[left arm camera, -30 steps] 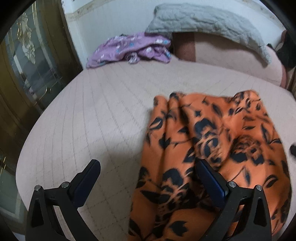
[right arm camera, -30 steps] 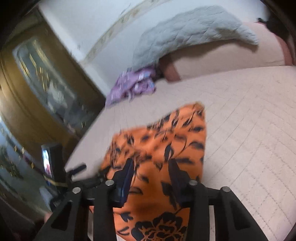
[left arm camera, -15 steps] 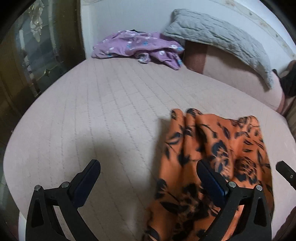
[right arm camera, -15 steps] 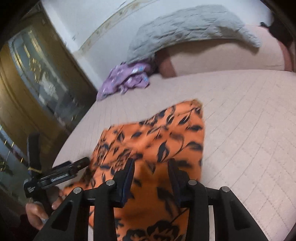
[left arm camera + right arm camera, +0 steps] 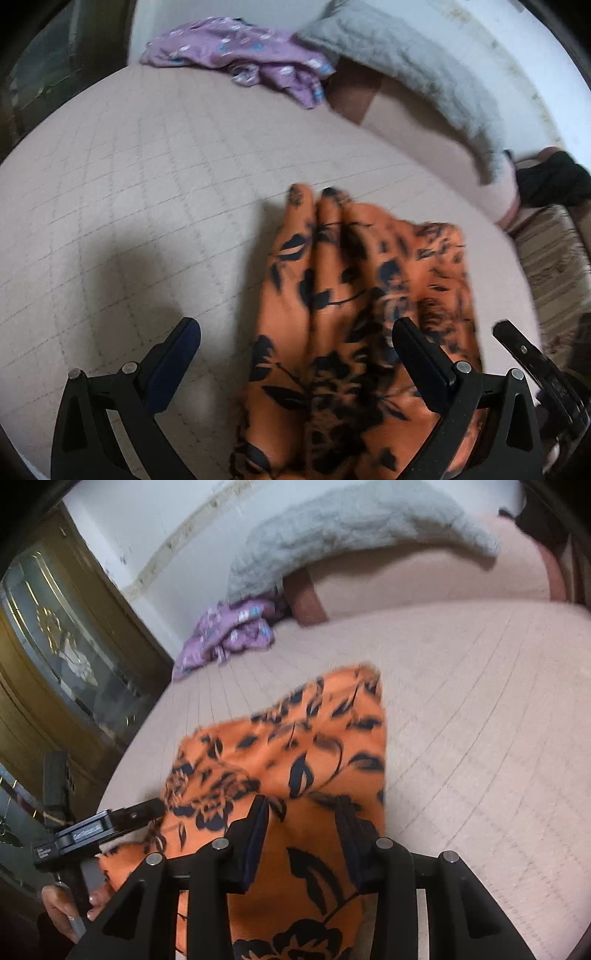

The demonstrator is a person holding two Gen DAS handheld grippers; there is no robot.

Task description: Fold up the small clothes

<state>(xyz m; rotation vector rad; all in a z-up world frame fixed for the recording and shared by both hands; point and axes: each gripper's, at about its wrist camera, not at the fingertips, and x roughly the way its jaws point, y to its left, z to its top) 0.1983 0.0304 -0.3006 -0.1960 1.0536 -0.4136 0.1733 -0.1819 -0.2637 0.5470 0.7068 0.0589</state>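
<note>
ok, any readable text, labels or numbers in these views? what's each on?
White label on the side of the left tool: too blurred to read.
Smaller label further back on it: too small to read.
Orange floral garment, purple garment: pattern only, no text.
Nothing else.

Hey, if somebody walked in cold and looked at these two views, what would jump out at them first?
The orange garment with dark flowers grabs the eye, spread on the pale quilted bed right in front of both grippers. Next, the crumpled purple garment at the bed's far edge by the wall, beside a grey quilted pillow.
</note>
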